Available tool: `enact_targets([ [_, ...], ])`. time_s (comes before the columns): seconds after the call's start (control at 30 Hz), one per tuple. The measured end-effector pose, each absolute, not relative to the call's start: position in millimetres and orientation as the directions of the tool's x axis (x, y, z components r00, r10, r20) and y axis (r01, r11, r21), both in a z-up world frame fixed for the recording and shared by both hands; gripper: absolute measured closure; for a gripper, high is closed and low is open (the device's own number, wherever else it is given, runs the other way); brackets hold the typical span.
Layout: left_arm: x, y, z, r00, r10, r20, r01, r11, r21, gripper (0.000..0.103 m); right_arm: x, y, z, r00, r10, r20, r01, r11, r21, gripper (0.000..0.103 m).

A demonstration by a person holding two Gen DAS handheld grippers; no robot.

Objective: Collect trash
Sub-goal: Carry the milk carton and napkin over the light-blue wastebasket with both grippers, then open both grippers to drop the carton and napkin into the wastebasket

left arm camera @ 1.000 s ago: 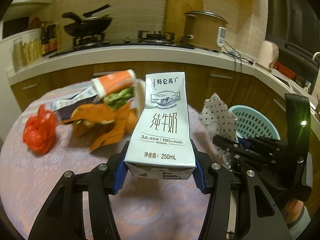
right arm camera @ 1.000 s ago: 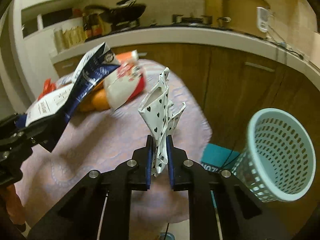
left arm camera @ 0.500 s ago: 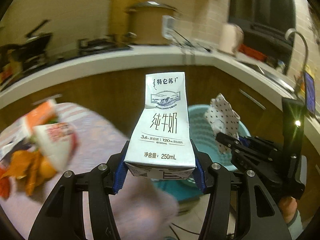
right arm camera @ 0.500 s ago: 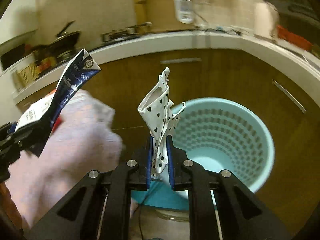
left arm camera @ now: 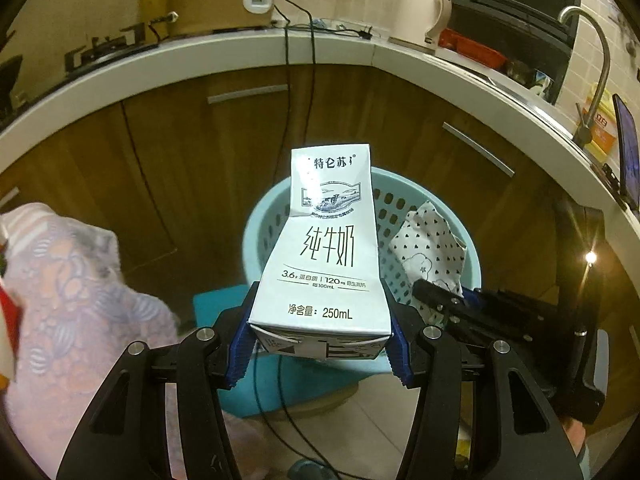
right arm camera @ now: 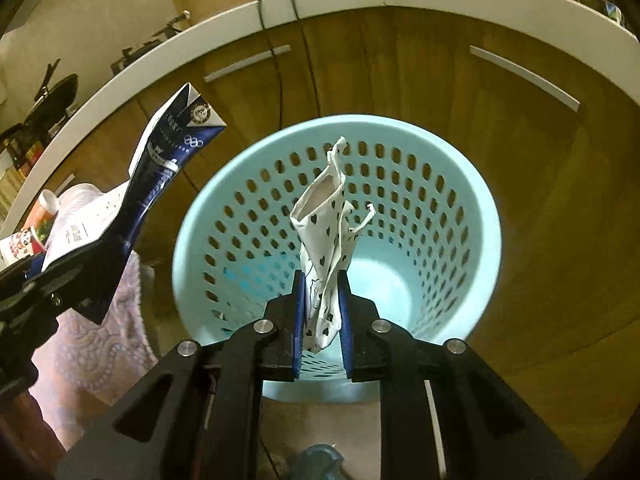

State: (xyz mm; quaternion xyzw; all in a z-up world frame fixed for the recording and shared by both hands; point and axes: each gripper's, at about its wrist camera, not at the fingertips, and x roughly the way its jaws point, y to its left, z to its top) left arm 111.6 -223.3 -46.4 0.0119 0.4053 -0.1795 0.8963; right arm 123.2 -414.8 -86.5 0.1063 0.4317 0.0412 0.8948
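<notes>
My left gripper (left arm camera: 318, 354) is shut on a white 250 mL milk carton (left arm camera: 326, 256), held upright over the near rim of a light blue perforated waste basket (left arm camera: 260, 224). My right gripper (right arm camera: 322, 308) is shut on a white wrapper with black hearts (right arm camera: 326, 240), held above the basket's opening (right arm camera: 460, 184). The basket looks empty inside. The carton's blue side (right arm camera: 160, 184) and the left gripper show at the left of the right wrist view. The wrapper (left arm camera: 430, 248) and the right gripper (left arm camera: 444, 304) show at the right of the left wrist view.
A table with a pink patterned cloth (left arm camera: 68, 280) is at the left, with more packaging on it (right arm camera: 28, 236). Brown cabinets (left arm camera: 200, 140) and a white counter (left arm camera: 328, 40) curve behind the basket. A black cable (left arm camera: 286, 128) hangs down the cabinet front. A kettle (left arm camera: 424, 12) and faucet (left arm camera: 592, 64) stand on the counter.
Both grippers have swung right from the table to the basket, carrying the carton and the wrapper. The right gripper now points down into the basket.
</notes>
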Motion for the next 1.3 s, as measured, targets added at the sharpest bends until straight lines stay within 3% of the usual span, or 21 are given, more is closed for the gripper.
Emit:
enact_targets([
  [0.1,119.9,-227.8,-50.6,0.592,-0.31,-0.744,0.331,0.935,-0.127,0.048,130.8,-418.8,-88.9,0.609,0.171,-0.775,0.027,0.971,0.236,0.08],
  [0.2,120.2,-225.1,-52.0,0.593,-0.305,-0.746,0.321,0.938,-0.128,0.038,129.3,-421.2,-90.5,0.608,0.167,-0.776,0.037,0.971,0.238,0.071],
  [0.37,118.6,-211.6,-48.7,0.603,-0.302,-0.738,0.29,0.945,-0.151,0.037,124.3,-426.1,-86.7,0.622,0.16,-0.766,0.047,0.969,0.241,0.061],
  [0.9,62.7,-129.7,2.4,0.753,-0.247,-0.61,0.155,0.967,-0.201,0.037,97.8,-357.8,-36.3,0.69,0.232,-0.685,-0.122,0.971,0.206,0.061],
  [1.3,-22.8,18.9,46.9,0.864,0.019,-0.503,-0.158,0.959,-0.235,0.037,73.6,-227.9,4.2,0.681,0.375,-0.629,-0.37,0.917,0.146,0.061],
])
